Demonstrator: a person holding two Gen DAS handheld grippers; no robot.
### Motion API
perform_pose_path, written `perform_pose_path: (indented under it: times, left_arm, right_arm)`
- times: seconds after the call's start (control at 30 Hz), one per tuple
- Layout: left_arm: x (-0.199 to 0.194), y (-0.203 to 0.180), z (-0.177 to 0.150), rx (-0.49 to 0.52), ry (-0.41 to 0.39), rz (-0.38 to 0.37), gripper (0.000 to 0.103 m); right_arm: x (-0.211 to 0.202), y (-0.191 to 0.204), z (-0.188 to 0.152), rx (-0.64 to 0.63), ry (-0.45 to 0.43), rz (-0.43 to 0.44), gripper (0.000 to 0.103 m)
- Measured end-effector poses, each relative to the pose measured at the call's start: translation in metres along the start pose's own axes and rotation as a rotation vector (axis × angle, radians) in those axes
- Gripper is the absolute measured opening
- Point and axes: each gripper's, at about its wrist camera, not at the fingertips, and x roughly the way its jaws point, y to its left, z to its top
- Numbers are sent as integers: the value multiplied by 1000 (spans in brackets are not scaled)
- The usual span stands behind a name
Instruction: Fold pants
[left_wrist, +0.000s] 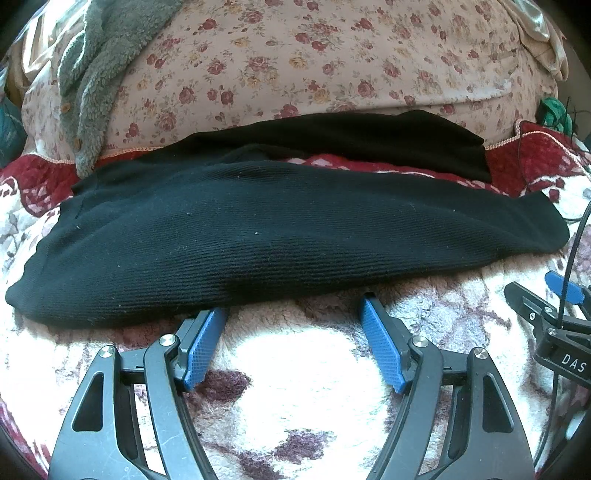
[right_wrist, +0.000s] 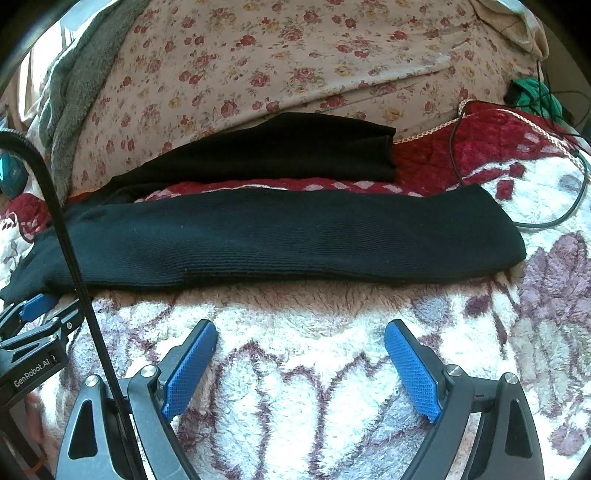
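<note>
1. Left wrist view: the black pants lie spread sideways across a fleecy flowered blanket, with both legs running off to the right. The near leg is just ahead of the left gripper, and the far leg lies apart from it against a floral quilt.
2. The left gripper's blue pads stand wide apart with nothing between them. One tip sits at the near hem of the pants and may just be touching it; I cannot tell whether it is under the cloth.
3. A grey fuzzy garment hangs down at the upper left, its end close to the waist part of the pants. The right gripper shows at the right edge.
4. Right wrist view: the right gripper is also spread wide and empty, near the pants but not touching; a strip of blanket lies between.
5. A thin black cable loops on the blanket right beside the leg's end.
6. Risks, as I judge them: a pinch at the hem may take in blanket pile along with the cloth, dragging the bedding. The right gripper could snag the cable near the cuff. Since the legs lie apart, lifting only the near one may give a crooked fold.
</note>
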Motion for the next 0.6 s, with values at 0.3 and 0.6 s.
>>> perform_pose_path:
  times: [0.3,0.6]
  left_arm:
    - [-39,26,-2,-28,-47,16,73]
    - [-68,61,-5,-80,-82,60,73]
  right_arm:
    - [-26,-3,-8,-56,-21,171,77]
    - [-59,8,-8,-9,-102,253,75]
